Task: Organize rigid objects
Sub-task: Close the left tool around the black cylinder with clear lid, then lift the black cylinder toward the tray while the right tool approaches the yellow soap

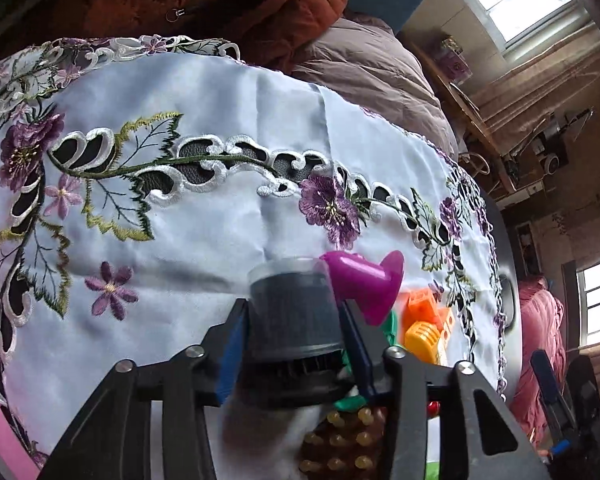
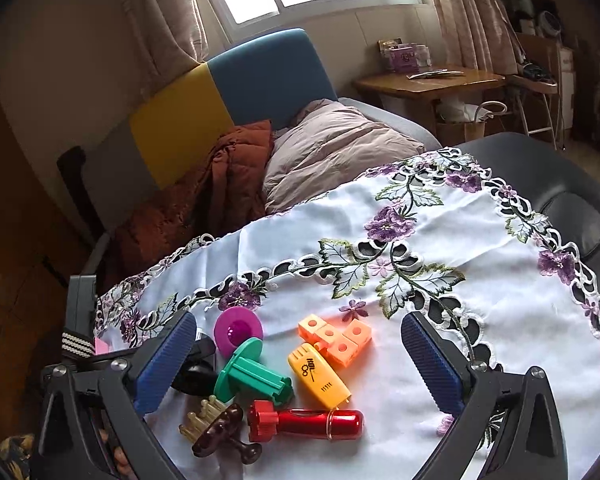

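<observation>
The left gripper (image 1: 294,324) is angled steeply down toward the white embroidered cloth (image 1: 204,240) that covers the counter. Its blue-padded jaws have narrowed onto a dark grey cylindrical filter (image 1: 290,312) with a clear cap end; the pads press on its two sides and the cylinder sits squarely between them, its finned base nearest the camera. Just right of that filter lies a magenta funnel-shaped piece (image 1: 364,284), touching or nearly touching the cylinder's upper edge. Further right are orange blocks (image 1: 422,306) and a yellow plastic piece (image 1: 422,338). Below the jaws a brown knobbed massager (image 1: 342,446) shows between the gripper's black arms.

From the right wrist view, the left gripper's dark body shows at the left edge, with the filter mostly hidden behind the blue pad there. The right gripper (image 2: 298,360) tilts down over the cloth, its jaws spread wide and empty, the blue fingers (image 2: 430,364) standing well apart on either side of the toy cluster. Between them, left to right: the magenta piece (image 2: 238,330), a green flanged spool (image 2: 252,378), the massager (image 2: 220,430), a red cylinder (image 2: 304,424), the yellow piece (image 2: 318,374) and the orange blocks (image 2: 336,338). None touches the right pads. The cloth's floral border (image 2: 392,256) runs beyond them.
</observation>
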### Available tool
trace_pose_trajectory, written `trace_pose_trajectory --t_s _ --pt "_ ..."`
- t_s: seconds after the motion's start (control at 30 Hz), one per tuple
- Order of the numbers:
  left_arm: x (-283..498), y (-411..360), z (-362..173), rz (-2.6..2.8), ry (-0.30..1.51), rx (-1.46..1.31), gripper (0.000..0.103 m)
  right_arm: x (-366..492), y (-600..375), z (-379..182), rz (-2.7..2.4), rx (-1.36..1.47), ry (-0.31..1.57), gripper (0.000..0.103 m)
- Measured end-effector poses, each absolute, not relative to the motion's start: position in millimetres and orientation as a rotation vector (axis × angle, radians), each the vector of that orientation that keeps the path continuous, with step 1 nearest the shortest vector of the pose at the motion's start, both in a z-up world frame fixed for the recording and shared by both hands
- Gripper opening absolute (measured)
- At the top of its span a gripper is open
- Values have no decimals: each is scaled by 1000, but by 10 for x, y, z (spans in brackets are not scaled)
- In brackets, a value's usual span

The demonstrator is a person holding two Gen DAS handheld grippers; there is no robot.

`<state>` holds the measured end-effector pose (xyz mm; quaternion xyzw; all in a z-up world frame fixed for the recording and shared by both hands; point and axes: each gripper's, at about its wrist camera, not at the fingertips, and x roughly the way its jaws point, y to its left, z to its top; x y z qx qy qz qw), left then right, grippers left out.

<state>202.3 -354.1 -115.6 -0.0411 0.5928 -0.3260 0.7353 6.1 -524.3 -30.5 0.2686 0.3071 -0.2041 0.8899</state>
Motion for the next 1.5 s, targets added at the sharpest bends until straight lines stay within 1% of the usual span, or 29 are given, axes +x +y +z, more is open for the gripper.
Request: trace_pose_trajectory --t_s 0.23,0.33,0.53,0.57,0.6,0.63,0.67,0.77,0.87,0.93,0.97,1.0,1.07,1.27,1.5 --pt "1783 -3100 -877 -735 1183 -39 44 167 -5146 -375 -321 571 685 102" --pt "1627 -2887 -762 -736 1142 -18 44 234 -5043 -402 -241 560 710 97" --pt "1313 -2487 -630 -744 1095 -22 44 381 -4779 -467 -170 450 792 83" --pt "1269 -2435 -617 -744 1092 -25 44 387 -4792 -487 -196 437 805 75" --pt "1214 -2354 -591 -750 1084 -30 44 377 -4840 -508 -222 444 814 64" --pt "1168 -2309 -579 -750 1078 -32 44 358 -4912 -528 -246 463 822 60" --pt "1122 -2246 -562 -752 1074 -36 44 343 -4978 -549 -271 477 832 52" --pt "993 -2072 -515 -757 1062 -51 44 329 -5071 -648 -322 500 890 46" --pt "875 -1935 -471 -764 1044 -55 44 368 -4993 -671 -300 483 907 45" --pt "799 -1821 -446 -767 1032 -63 44 369 -4909 -623 -232 494 879 45" --pt "766 -1763 -441 -767 1029 -69 44 365 -4856 -576 -196 490 855 48" --pt "737 -1701 -439 -767 1027 -76 44 360 -4796 -539 -155 483 836 61" --pt "688 -1595 -442 -762 1020 -81 44 374 -4645 -505 -93 458 827 76" --pt "629 -1308 -462 -729 1014 -112 44 489 -4251 -603 -48 283 901 77" --pt "640 -1043 -514 -678 1016 -157 44 542 -4027 -741 -43 140 967 76"
